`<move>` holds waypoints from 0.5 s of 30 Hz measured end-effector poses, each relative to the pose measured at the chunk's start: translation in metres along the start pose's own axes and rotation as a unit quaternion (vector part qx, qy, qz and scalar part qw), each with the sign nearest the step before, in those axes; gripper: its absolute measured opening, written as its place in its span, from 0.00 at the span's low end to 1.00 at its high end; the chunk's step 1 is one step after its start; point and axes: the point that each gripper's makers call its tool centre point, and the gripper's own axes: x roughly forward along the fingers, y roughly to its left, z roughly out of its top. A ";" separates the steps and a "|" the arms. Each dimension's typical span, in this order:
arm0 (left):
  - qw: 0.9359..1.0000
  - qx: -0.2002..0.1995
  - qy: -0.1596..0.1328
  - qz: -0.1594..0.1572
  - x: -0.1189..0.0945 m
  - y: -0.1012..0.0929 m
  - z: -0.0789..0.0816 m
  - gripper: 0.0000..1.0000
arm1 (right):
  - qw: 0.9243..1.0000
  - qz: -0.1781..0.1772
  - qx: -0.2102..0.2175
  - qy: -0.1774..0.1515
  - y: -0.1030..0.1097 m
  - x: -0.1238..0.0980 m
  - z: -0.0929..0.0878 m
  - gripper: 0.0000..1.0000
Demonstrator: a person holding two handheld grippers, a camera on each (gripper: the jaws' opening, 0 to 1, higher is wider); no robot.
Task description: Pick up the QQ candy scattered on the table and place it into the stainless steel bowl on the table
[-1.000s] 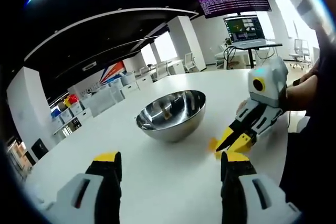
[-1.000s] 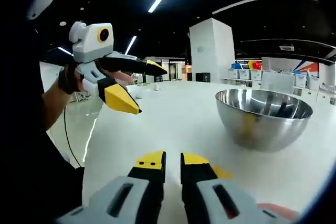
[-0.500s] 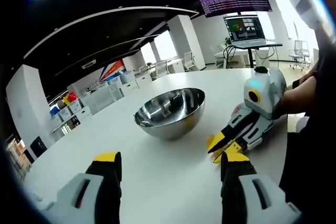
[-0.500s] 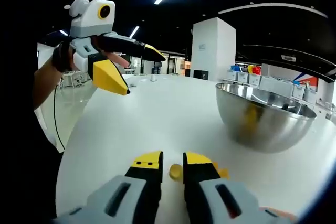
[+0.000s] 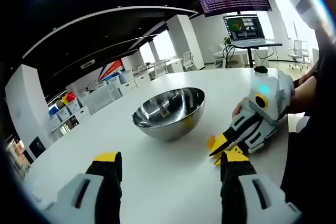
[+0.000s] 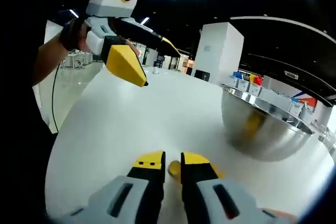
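The stainless steel bowl [image 5: 168,111] [image 6: 262,129] stands upright on the white table [image 5: 157,182]. My left gripper [image 5: 170,161] hovers above the table short of the bowl, jaws wide apart and empty; it also shows held up high [image 6: 160,66]. My right gripper [image 6: 172,160] is low over the table beside the bowl, jaws drawn to a narrow gap with a small yellow QQ candy [image 6: 174,169] filling it at the tips. Seen from the left gripper view, the right gripper [image 5: 218,148] points down at the table, with a yellow piece [image 5: 212,142] at its tips.
A person's hand [image 5: 304,90] holds the right gripper, and an arm [image 6: 52,61] holds the left. The table's edge [image 6: 58,145] curves close on the left. A laptop [image 5: 244,30] on a stand and storage bins [image 5: 73,108] stand beyond the table.
My right gripper has dropped closer to the table, and the yellow candy that was out of sight now sits between its tips. The left gripper stays open. The bowl has not moved.
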 end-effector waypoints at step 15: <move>1.000 0.002 0.001 0.002 0.001 0.000 0.001 0.76 | 1.000 -0.011 -0.017 -0.007 -0.002 0.000 0.000 0.04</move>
